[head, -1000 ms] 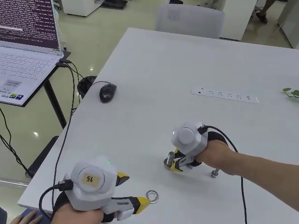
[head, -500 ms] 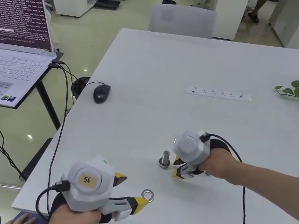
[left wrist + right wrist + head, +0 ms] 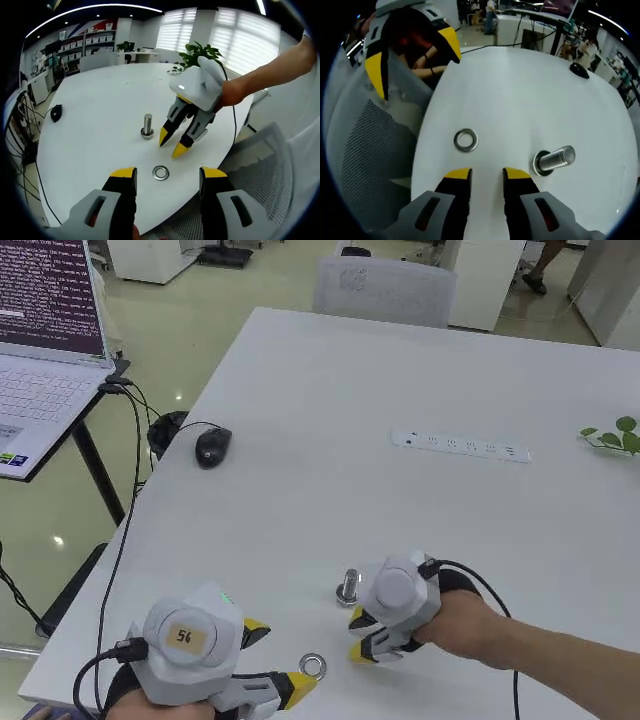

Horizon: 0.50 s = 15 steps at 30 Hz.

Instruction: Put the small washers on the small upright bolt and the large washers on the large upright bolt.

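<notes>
A large upright bolt stands on the white table, with a ring at its base in the right gripper view. One loose large washer lies flat near the table's front edge. My left gripper is open, its jaws on either side of the washer and a little short of it. My right gripper hovers just right of the bolt, pointing down towards the washer. Its jaws stand a narrow gap apart with nothing between them.
A black mouse with its cable lies at the table's left edge. Farther back is a white power strip. A laptop stands on a side stand to the left, a grey chair behind the table, and plant leaves at the right.
My right gripper has drawn back from the large bolt towards the front edge and the loose washer. The left gripper has barely moved. The head camera has shifted.
</notes>
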### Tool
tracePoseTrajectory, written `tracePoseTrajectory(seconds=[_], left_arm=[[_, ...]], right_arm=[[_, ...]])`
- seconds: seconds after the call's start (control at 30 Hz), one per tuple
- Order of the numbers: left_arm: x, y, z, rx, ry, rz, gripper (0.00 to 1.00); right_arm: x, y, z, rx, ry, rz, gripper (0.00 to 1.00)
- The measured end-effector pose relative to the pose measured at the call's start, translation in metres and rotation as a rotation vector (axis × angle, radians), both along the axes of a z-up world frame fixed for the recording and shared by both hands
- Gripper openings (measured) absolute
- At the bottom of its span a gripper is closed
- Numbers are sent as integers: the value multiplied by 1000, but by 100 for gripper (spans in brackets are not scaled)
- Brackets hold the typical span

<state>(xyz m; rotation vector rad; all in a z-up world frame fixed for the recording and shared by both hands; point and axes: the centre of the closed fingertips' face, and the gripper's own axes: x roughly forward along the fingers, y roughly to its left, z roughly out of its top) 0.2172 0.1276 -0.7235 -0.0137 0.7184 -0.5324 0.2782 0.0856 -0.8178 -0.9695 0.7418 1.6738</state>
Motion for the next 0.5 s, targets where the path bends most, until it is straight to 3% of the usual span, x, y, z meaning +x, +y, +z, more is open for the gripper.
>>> tracePoseTrajectory(seconds=[0.17, 0.2, 0.37, 0.5], left_arm=[[2, -2, 1, -3, -4, -1, 49], [2, -2, 1, -4, -4, 0, 49], [1, -2, 1, -4, -2, 0, 49], [1, -1, 0, -8, -3, 6, 49]], right_arm=[[-23, 9, -7, -3, 22, 66, 31], [-27, 15, -6, 26, 8, 98, 31], [-33, 24, -6, 23, 7, 100, 31], [-38, 29, -5, 31, -7, 147, 31]])
